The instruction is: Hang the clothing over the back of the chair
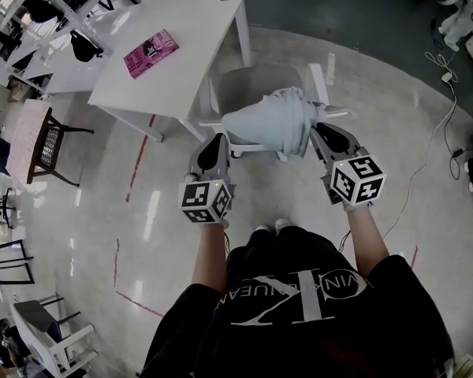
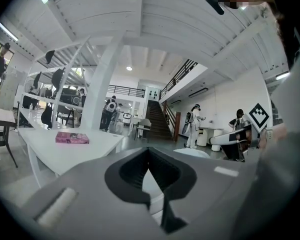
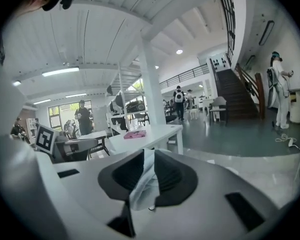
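The right gripper (image 3: 144, 174) squeezes a fold of the clothing (image 1: 272, 120), and the left gripper (image 2: 149, 171), nearly closed too, seems to pinch the other edge. Spread between them, it can drop over the back of the chair (image 1: 248, 81) just ahead.

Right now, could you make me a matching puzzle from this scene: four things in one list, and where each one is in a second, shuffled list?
Things
1. pale clothing
2. pink book
3. white chair
4. dark wooden chair

Places
A. lying flat on the white table
B. far left in the head view, away from the person
C. pinched between the jaws of the right tool
D. under the bunched bundle, beside the table

Pairs: 1-C, 2-A, 3-D, 4-B
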The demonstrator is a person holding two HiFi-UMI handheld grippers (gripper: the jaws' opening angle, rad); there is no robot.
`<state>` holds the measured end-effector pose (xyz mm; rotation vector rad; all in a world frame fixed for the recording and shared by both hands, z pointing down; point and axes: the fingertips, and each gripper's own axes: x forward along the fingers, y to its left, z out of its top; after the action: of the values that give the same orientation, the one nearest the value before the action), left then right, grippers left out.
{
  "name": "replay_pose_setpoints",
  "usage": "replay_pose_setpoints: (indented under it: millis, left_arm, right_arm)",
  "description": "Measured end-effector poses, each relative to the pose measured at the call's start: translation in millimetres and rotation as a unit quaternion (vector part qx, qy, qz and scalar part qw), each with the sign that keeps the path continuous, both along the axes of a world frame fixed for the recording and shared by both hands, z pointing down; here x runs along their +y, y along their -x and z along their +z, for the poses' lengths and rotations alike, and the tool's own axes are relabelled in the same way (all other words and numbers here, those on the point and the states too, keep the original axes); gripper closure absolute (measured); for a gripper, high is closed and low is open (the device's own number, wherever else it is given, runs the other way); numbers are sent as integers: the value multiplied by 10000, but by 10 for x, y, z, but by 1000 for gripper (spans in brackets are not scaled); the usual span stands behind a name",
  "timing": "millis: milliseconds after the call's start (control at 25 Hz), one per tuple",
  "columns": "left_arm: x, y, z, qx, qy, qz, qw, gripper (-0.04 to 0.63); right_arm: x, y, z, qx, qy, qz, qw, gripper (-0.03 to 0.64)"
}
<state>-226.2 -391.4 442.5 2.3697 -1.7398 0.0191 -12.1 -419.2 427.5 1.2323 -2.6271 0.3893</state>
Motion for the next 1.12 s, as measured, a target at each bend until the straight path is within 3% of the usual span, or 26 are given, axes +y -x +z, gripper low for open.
replay_pose_setpoints:
  millis: [240, 520, 1120]
  left_arm:
    - [10, 22, -75, -30, -57, -63, 10000, 583]
    - [24, 73, -173, -110, -143, -143, 9997, 584]
    - [74, 267, -422, -336, -365, -465, 9977, 584]
  right_arm:
    - [-7, -8, -139, -147, -282, -34, 9995, 583]
    - [-47, -40, -316, -154, -712, 34, 9973, 588]
    - [-112, -60, -506, -204, -1145, 92, 9932, 589]
